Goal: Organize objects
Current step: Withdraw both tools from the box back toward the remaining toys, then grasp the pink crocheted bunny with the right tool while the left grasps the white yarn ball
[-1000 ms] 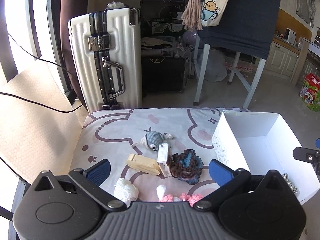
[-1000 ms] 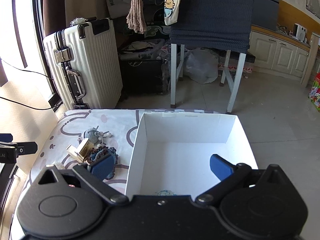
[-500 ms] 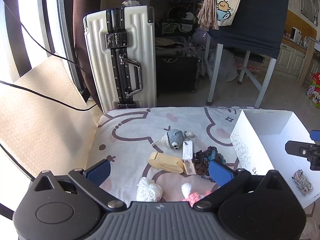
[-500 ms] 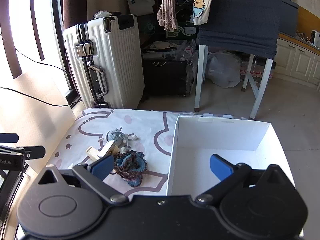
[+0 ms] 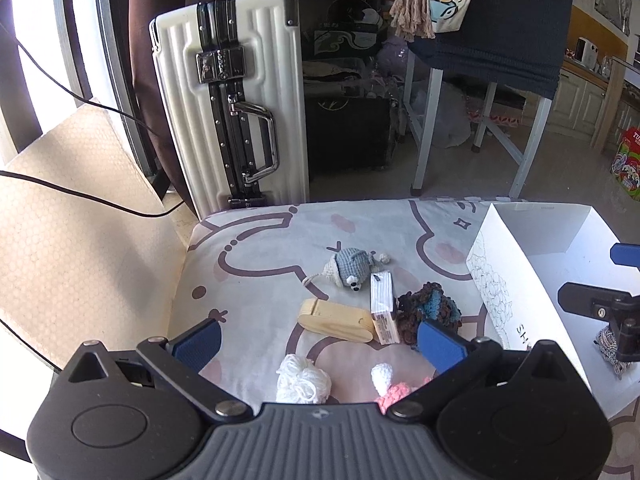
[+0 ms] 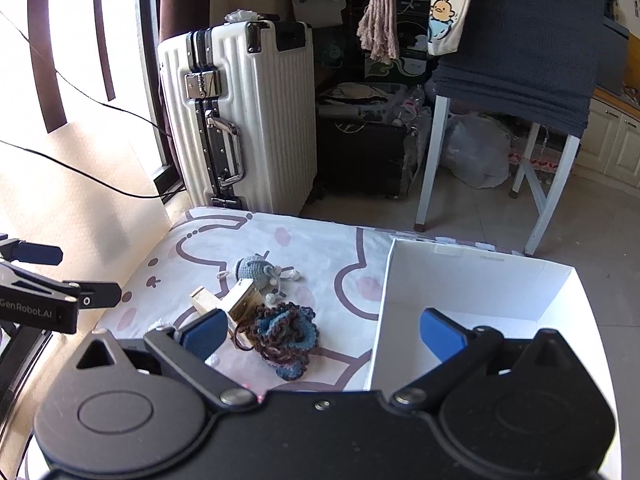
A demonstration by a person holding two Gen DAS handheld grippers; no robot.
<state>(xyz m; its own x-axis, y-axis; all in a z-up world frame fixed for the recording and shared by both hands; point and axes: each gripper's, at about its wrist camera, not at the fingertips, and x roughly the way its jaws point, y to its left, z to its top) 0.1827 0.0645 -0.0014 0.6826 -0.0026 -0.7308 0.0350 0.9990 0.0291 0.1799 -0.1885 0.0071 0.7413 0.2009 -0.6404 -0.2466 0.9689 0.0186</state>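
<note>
Clearly, "GenRobot.AI" marks the left gripper (image 6: 60, 280) at the frame's left edge. Both it and the right gripper (image 6: 324, 330) are spread, empty. Crochet toys, including a grey mouse (image 5: 350, 268), lie mid-frame on a cartoon-print cloth (image 5: 260, 248), beside a white box (image 5: 532, 232); a white suitcase (image 5: 228, 100) stands behind.

Left gripper (image 5: 318, 342) spread wide above patterned cloth (image 5: 260, 280); crocheted toys, wooden block (image 5: 335, 320) at twelve o'clock, white box (image 5: 540, 280) at two

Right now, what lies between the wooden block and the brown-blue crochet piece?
A small white carton lies between the wooden block and the crochet piece, seen in the left wrist view.
</note>
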